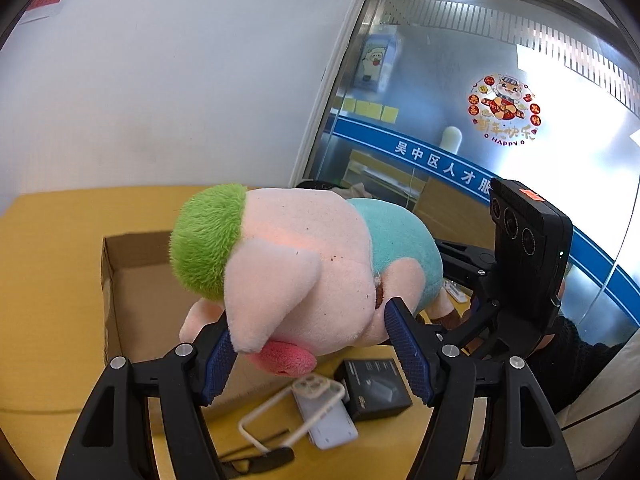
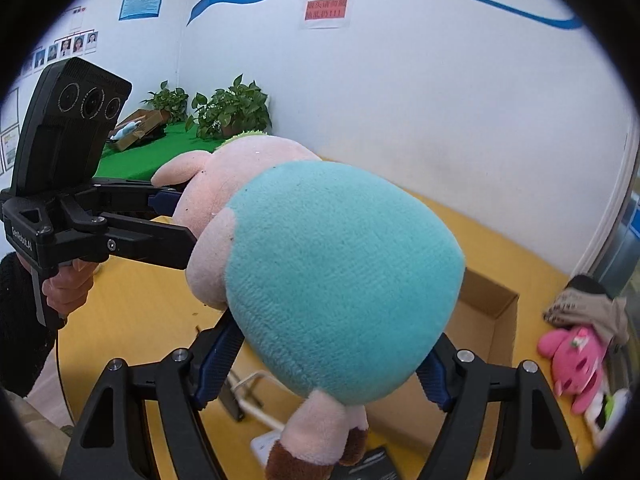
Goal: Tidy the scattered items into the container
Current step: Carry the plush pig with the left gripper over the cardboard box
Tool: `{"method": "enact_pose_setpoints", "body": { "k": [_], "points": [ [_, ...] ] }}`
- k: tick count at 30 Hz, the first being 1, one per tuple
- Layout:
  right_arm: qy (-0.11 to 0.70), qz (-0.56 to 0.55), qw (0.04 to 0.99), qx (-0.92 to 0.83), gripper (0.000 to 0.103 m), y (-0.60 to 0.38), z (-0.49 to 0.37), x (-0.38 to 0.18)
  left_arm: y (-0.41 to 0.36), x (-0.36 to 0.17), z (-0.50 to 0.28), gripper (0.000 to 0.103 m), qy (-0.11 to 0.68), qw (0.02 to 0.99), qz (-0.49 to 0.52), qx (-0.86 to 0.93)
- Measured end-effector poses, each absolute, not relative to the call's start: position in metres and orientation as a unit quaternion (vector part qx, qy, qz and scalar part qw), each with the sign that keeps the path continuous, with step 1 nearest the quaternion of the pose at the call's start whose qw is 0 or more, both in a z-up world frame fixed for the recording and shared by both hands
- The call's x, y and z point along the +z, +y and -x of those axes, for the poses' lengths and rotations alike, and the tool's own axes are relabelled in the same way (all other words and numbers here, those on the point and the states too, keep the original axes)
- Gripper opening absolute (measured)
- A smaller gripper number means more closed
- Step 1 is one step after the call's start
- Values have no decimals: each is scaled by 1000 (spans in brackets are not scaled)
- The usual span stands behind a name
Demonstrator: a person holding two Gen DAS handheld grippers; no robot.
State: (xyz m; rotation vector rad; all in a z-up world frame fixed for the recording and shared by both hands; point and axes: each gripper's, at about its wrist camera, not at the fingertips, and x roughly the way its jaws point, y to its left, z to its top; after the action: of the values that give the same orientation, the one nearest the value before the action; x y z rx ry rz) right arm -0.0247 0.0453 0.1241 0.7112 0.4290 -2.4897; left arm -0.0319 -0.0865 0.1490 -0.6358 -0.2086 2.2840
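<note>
A plush pig with a green hair tuft, a pink head and a teal body hangs in the air above the yellow table, carried by both grippers. My left gripper is shut on its head, with the blue pads pressed into the cheeks. In the right wrist view my right gripper is shut on the teal body, and the left gripper reaches in from the left in a person's hand. The open cardboard box lies below and behind the pig, its corner visible to the right.
On the yellow table under the pig lie a phone in a pale case, a small black box and dark glasses. A pink plush toy and a crumpled cloth sit right of the box. A glass partition stands behind.
</note>
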Motion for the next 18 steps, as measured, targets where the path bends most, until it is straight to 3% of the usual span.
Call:
{"method": "enact_pose_setpoints", "body": {
  "k": [10, 18],
  "points": [
    [158, -227, 278, -920, 77, 49, 95, 151, -95, 184, 104, 74, -60, 351, 233, 905],
    [138, -231, 295, -917, 76, 52, 166, 145, -96, 181, 178, 74, -46, 329, 243, 911]
  ]
}}
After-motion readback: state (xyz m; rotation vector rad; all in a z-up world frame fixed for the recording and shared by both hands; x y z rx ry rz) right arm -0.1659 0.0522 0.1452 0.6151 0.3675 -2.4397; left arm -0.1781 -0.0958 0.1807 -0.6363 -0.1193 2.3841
